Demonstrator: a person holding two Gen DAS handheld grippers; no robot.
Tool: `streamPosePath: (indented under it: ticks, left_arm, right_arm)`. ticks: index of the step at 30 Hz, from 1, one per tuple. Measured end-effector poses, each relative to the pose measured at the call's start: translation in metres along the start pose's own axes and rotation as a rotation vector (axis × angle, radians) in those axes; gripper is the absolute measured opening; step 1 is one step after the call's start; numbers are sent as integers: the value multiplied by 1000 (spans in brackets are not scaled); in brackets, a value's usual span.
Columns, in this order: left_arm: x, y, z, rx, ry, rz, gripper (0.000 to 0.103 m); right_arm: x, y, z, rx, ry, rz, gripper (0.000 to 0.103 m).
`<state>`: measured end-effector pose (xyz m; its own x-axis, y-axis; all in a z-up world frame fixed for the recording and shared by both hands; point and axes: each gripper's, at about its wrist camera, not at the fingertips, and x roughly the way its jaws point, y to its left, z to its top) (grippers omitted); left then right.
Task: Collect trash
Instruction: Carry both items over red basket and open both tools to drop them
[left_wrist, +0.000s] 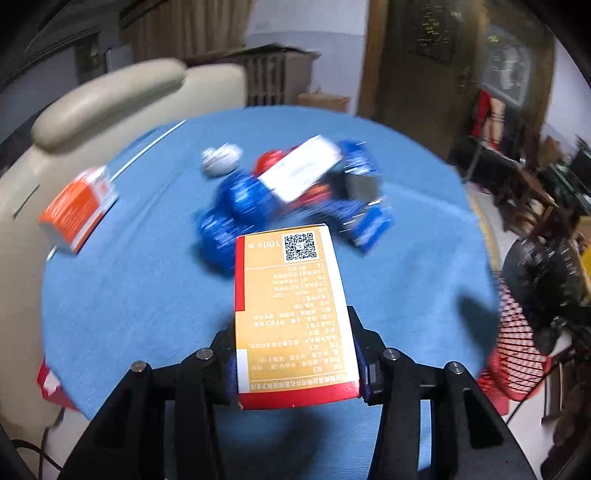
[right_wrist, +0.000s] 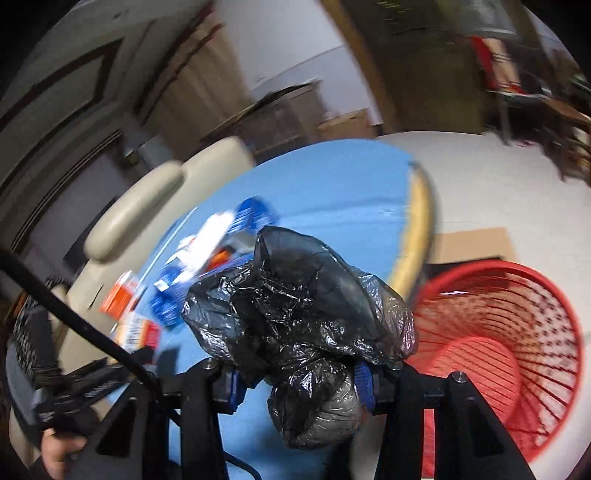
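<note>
My left gripper (left_wrist: 291, 332) is shut on a yellow and red carton (left_wrist: 291, 306) with a QR code, held above the blue table (left_wrist: 129, 295). In the right wrist view my right gripper (right_wrist: 297, 380) is shut on a crumpled black plastic bag (right_wrist: 295, 306), held over the table's edge (right_wrist: 413, 236). A red mesh basket (right_wrist: 517, 332) stands on the floor just right of the bag. A pile of blue wrappers (left_wrist: 240, 203) with a white card (left_wrist: 303, 166) on top lies mid-table. Beside it sits a crumpled white paper (left_wrist: 221, 158).
An orange and white box (left_wrist: 77, 206) lies at the table's left edge, beside a cream sofa (left_wrist: 110, 96). The red basket (left_wrist: 517, 343) shows at the right of the left wrist view. Cardboard (right_wrist: 476, 243) lies on the floor behind the basket. Chairs and clutter fill the far right.
</note>
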<state>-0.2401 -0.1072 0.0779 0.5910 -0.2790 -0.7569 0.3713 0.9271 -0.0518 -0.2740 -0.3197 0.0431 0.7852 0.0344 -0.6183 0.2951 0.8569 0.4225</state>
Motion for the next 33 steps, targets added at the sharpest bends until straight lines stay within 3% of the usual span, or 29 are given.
streamPosePath:
  ticks: [7,12,14,15,16,28,30,31,33]
  left_arm:
    - [-14,-71,17,128,-34,-128,49]
    - [-7,-121,22,204,-14,-210,49]
    - [-5,-142,21,240,-4,-236,49]
    - [-3,-152,20,264,-1,-249,49]
    - [-2,-162,19,285,1,-263,49]
    - [31,-260,-1,442,97,-370,52]
    - [40,-271,-6,460,123,-375,61]
    - [45,-275,-7,471,134,-370,73]
    - [51,-279,-9,492,142,-355,76]
  right_arm:
    - [-30,-74,-1,117,-25,-171,49]
    - [-23,-116,-9,194,16,-265,52]
    - [-16,-128,-11,232,53,-273,67]
    - [-13,-135,-11,244,64,-277,80]
    - [-12,-138,-12,251,68,-286,82]
    - [-77,-185,-9,376,-94,-343,82]
    - [-86,-188,-9,389,-110,-341,82]
    - [-90,-188,-10,393,-115,-341,82]
    - [-95,-184,-8,393,-124,-346,82]
